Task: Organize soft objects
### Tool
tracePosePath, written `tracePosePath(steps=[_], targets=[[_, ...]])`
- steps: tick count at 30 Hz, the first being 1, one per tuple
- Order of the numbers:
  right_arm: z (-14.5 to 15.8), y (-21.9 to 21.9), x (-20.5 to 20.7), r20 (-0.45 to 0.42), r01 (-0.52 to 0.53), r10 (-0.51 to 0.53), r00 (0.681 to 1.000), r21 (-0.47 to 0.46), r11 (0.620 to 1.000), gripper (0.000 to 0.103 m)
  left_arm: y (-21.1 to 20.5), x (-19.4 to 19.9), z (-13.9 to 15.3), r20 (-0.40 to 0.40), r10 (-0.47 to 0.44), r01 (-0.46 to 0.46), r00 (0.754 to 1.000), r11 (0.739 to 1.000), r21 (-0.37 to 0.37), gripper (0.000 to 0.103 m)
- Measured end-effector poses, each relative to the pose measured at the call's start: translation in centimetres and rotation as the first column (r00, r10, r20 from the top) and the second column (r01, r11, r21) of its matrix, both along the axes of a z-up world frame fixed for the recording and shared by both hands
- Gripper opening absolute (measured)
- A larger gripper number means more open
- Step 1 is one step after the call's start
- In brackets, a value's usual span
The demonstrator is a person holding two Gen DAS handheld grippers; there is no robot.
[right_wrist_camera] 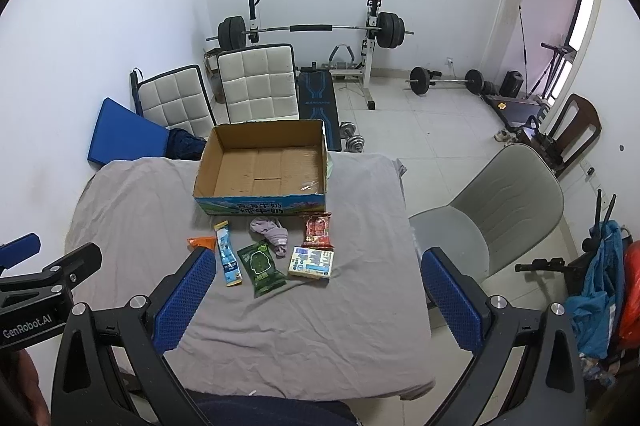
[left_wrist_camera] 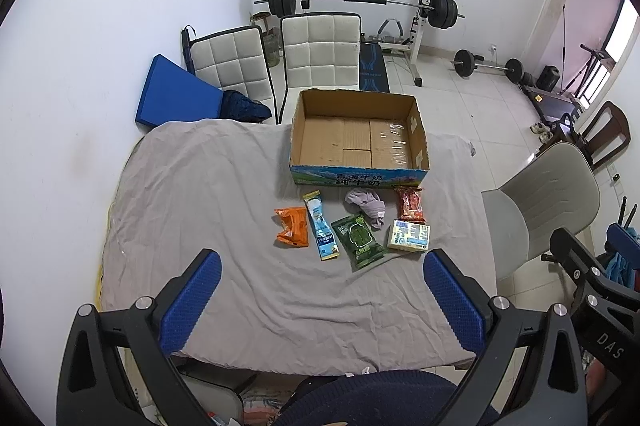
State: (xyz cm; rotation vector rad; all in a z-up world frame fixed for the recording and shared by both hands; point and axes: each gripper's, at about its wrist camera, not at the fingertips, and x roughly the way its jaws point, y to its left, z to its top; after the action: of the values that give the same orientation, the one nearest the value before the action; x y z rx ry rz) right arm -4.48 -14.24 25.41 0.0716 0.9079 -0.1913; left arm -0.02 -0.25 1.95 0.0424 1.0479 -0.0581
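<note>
An empty open cardboard box (left_wrist_camera: 358,138) (right_wrist_camera: 264,166) stands at the far side of the grey-covered table (left_wrist_camera: 208,186) (right_wrist_camera: 320,314). In front of it lie an orange packet (left_wrist_camera: 291,227) (right_wrist_camera: 202,240), a blue stick pack (left_wrist_camera: 321,226) (right_wrist_camera: 228,254), a green pouch (left_wrist_camera: 360,241) (right_wrist_camera: 261,264), a lilac cloth (left_wrist_camera: 367,205) (right_wrist_camera: 273,232), a red packet (left_wrist_camera: 410,203) (right_wrist_camera: 317,229) and a pale yellow packet (left_wrist_camera: 410,236) (right_wrist_camera: 312,262). My left gripper (left_wrist_camera: 322,300) and right gripper (right_wrist_camera: 316,300) are both open and empty, held above the table's near side.
A grey chair (left_wrist_camera: 540,210) (right_wrist_camera: 492,222) stands right of the table. Two white padded chairs (left_wrist_camera: 320,54) (right_wrist_camera: 256,86) and a blue cushion (left_wrist_camera: 176,94) are behind it. A barbell rack (left_wrist_camera: 360,2) and weights stand on the tiled floor beyond.
</note>
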Motion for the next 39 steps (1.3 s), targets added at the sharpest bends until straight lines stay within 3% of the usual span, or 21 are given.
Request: tracePosePath(steps=[15, 19, 22, 25, 31, 33, 37, 38, 39], targets=[[-2.3, -1.8, 2.1, -0.046, -0.009, 0.011, 0.999, 0.06, 0.998, 0.103, -0.1, 2.1, -1.1, -0.029, 0.021, -0.022, 0.999, 1.0, -0.006, 0.103], [-5.8, -3.1, 5.4, -0.119, -0.066, 0.071, 0.99, 0.041, 0.997, 0.103, 0.1, 4.7, -4.5, -0.087, 0.04, -0.044, 0.995, 0.998, -0.039, 0.103], [-11.1, -4.3, 9.6, -0.218, -0.119, 0.11, 0.97, -0.029, 0.993, 0.103, 0.1, 7.4, -9.4, -0.167, 0.057, -0.065, 0.984, 0.997, -0.046, 0.103], [-17.5, -5.2, 13.8, -0.32, -0.21, 0.19, 0.928, -0.027, 0.977, 0.103, -0.3, 10.3, -16.3, -0.298, 0.057, -0.074, 0.953, 0.996, -0.045, 0.101], [-33.0, -3.8, 21.1, -0.566, -0.433, 0.328, 0.756, -0.058, 0.9, 0.103, -1.4, 13.4, -28.6, -0.506, 0.087, -0.136, 0.858, 0.989, -0.062, 0.095], [-36.7, -3.0, 22.1, -0.608, -0.506, 0.362, 0.707, -0.077, 0.859, 0.103, -1.6, 13.9, -30.7, -0.529, 0.104, -0.149, 0.842, 0.988, -0.044, 0.095], [-43.7, -0.5, 23.6, -0.695, -0.644, 0.433, 0.574, -0.057, 0.763, 0.102, -1.6, 14.9, -35.0, -0.582, 0.123, -0.182, 0.804, 0.982, -0.043, 0.095], [-45.3, -0.2, 23.9, -0.719, -0.66, 0.44, 0.538, -0.034, 0.75, 0.101, -1.6, 15.1, -35.5, -0.591, 0.13, -0.191, 0.796, 0.981, -0.042, 0.095], [-46.0, -0.2, 24.2, -0.724, -0.657, 0.45, 0.524, -0.007, 0.754, 0.101, -1.7, 15.3, -36.1, -0.6, 0.131, -0.198, 0.789, 0.979, -0.046, 0.095]])
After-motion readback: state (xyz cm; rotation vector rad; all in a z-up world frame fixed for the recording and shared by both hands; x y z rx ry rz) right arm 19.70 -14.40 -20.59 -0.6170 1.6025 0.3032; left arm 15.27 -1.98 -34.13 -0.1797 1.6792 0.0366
